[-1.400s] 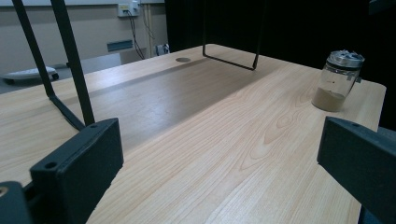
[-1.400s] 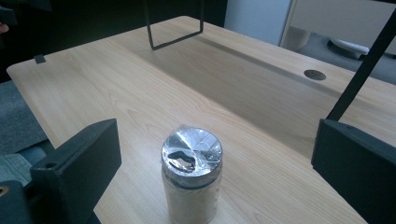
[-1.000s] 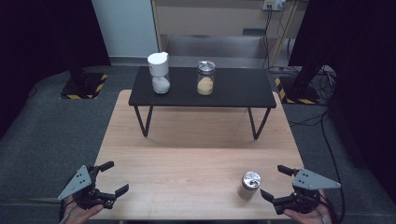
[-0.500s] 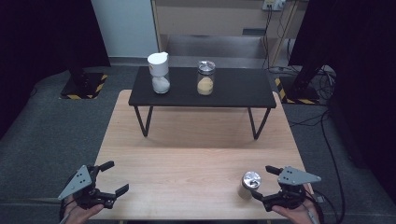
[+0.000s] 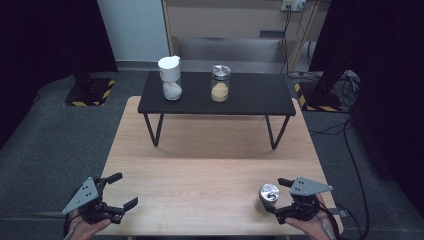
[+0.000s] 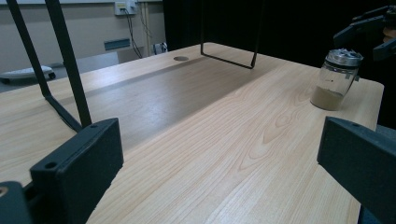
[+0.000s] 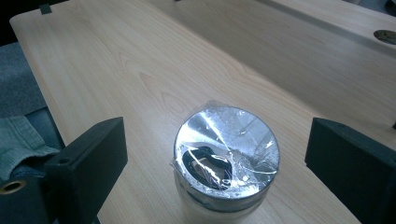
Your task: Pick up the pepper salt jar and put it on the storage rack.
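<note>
The foil-capped glass jar (image 7: 226,154) stands near the bench (image 5: 200,165) front right corner, between the right gripper (image 7: 215,158) jaws, which have just been closing, wide and not touching

— Any lettering you can make out anywhere; a label, a brand, a number?

— None that reads; the small shaker jar (image 6: 335,79) carries a tiny dark mark on its glass in the left gripper view, too small to tell as a letter or a figure; its foil-wrapped lid (image 7: 227,147) shows glare and creases, no print.

— And the two jars at the back?

— The white-lidded jar (image 5: 169,78) and the glass jar (image 5: 220,84) on the black bench (image 5: 250,97) show no legible label; the yellow-and-black hazard stripes (image 5: 90,102) on the floor plates are the sole sign, a pattern without words.
</note>
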A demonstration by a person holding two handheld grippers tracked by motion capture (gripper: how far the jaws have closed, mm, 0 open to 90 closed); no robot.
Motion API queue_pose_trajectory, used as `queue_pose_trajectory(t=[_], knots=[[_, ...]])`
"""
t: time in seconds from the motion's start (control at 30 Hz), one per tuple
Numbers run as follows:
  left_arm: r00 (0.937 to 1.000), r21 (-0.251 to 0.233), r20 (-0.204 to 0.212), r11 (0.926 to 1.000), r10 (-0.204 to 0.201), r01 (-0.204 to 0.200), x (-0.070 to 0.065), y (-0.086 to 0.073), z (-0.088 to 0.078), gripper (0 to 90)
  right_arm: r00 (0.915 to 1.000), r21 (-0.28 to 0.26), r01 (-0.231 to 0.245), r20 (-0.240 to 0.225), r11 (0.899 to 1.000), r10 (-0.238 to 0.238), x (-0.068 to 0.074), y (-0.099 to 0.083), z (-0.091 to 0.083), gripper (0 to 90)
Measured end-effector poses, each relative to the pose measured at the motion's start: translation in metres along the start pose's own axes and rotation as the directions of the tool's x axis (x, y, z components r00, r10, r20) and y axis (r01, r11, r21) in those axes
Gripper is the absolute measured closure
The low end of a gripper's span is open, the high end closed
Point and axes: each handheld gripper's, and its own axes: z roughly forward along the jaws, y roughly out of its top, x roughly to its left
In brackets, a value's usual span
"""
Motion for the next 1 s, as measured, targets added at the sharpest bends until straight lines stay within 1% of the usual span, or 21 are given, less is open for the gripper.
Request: queue_pose_trajectory(t=[0.2, 0.6, 0.67, 1.0], knots=[[1.0, 0.001, -0.001, 1.0, -0.001, 0.001, 0.0, 0.0, 0.0, 0.0, 1.0, 0.008, -0.002, -0.007, 1.0, 0.003, -0.003, -0.002, 0.004, 9.2], [1.0, 0.004, 0.001, 1.0, -0.002, 0.002, 0.0, 0.0, 0.0, 0.0, 0.9999, 0.028, 0.009, -0.014, 1.0, -0.009, -0.006, -0.003, 0.015, 14.8], [1.0, 0.004, 0.001, 1.0, -0.002, 0.002, 0.0, 0.0, 0.0, 0.0, 0.9997, 0.032, 0.021, -0.013, 0.999, -0.02, -0.006, -0.003, 0.016, 16.3], [1.0, 0.008, 0.007, 1.0, -0.002, 0.002, 0.001, 0.001, 0.001, 0.0, 0.9991, 0.036, 0.041, -0.013, 0.999, -0.041, -0.007, -0.006, 0.019, 23.7]])
